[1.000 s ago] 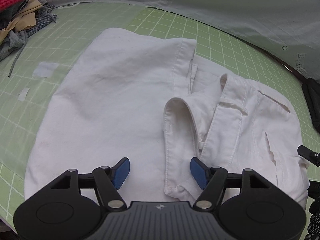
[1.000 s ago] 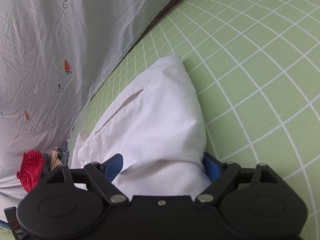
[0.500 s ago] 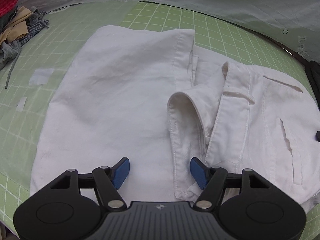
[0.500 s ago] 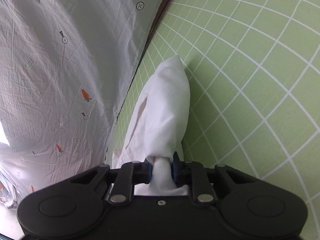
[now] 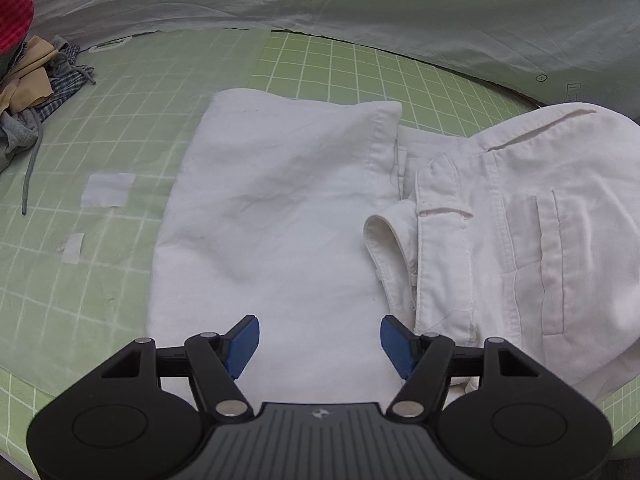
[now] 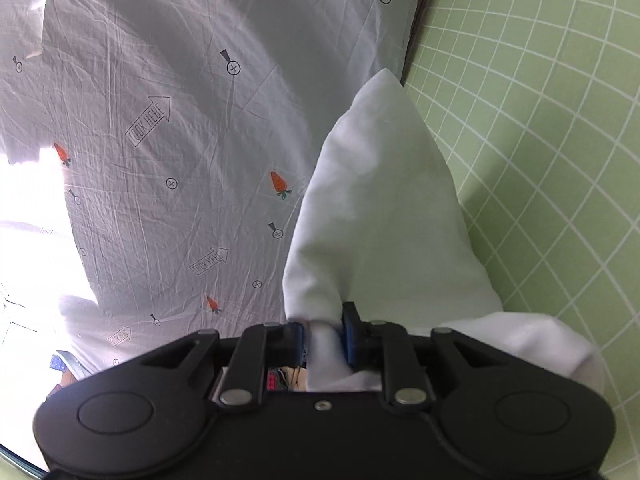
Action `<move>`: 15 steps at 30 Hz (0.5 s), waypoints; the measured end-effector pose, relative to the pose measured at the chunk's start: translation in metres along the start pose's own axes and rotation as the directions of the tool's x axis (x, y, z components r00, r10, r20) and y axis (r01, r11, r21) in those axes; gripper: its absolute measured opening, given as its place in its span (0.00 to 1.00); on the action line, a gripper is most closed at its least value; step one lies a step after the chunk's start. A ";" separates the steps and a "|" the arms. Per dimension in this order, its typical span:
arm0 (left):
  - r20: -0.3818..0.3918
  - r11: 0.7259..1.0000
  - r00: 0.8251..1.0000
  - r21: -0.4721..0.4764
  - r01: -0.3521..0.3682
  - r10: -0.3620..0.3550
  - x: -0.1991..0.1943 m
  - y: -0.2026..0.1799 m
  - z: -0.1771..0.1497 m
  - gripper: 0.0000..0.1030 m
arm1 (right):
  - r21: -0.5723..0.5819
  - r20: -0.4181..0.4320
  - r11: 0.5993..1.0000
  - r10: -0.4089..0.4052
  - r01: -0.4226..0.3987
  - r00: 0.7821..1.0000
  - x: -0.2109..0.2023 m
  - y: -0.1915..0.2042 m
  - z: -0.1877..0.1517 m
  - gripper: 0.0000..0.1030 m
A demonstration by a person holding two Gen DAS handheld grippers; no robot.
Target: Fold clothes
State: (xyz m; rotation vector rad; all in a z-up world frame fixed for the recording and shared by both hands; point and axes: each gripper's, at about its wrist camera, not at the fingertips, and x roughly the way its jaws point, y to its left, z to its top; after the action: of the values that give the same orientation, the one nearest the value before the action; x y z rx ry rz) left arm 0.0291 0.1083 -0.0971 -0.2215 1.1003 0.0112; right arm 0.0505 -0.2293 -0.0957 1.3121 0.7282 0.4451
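Garment: white shorts [image 5: 280, 216] are spread on the green mat [image 5: 132, 128], ahead of the left gripper [image 5: 319, 344] and partly under it. The waistband end [image 5: 520, 208] is bunched and raised off the mat, ahead and to the right of that tool.

Right gripper [image 6: 325, 338]: narrow, clamped on a pinch of the white cloth [image 6: 380, 208]. The fabric rises ahead of the blue pads [image 6: 351, 336] as a tent-shaped peak.

Change, right: a second ago the jaws were wide with cloth lying between them; half a second ago they were closed on it; now the cloth is lifted, and more of the printed sheet [image 6: 160, 120] than of the mat is seen behind it.

Left gripper: wide, nothing held. It hovers low over the near hem; contact with the cloth cannot be told.

Change, left: the jaw width is unchanged. The shorts are seen farther ahead than before, and the waistband side has risen and rolled toward the left tool.

Meaning: the grasp is judged secure, and a fold of the waistband end over the legs appears begun.

Still to be done: the raised end is not yet laid down; no crease is set.

Risk: only a small pinch is held, so slipping is possible if the cloth is dragged.

Elsewhere: a clothes pile [image 5: 28, 92] lies far ahead-left of the left tool, well apart from the shorts; tape patches [image 5: 108, 190] lie between.
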 end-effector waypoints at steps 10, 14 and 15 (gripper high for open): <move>0.034 0.999 0.999 -0.045 -0.029 0.030 -0.021 0.080 0.000 0.66 | -0.029 -0.090 0.995 -0.101 0.099 0.991 0.099 0.006 -0.066 0.20; 0.045 0.998 0.998 -0.036 -0.052 0.053 -0.028 0.106 -0.001 0.66 | -0.088 -0.076 0.976 -0.208 0.201 0.975 0.136 -0.013 -0.089 0.16; 0.046 0.998 0.997 -0.031 -0.057 0.059 -0.030 0.112 -0.002 0.66 | -0.119 -0.062 0.968 -0.230 0.222 0.971 0.142 -0.014 -0.094 0.15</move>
State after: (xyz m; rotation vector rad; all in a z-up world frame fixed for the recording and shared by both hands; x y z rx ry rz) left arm 0.0004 0.2202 -0.0908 -0.2147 1.0601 0.0844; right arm 0.0831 -0.0708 -0.1494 1.0978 0.8931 0.3467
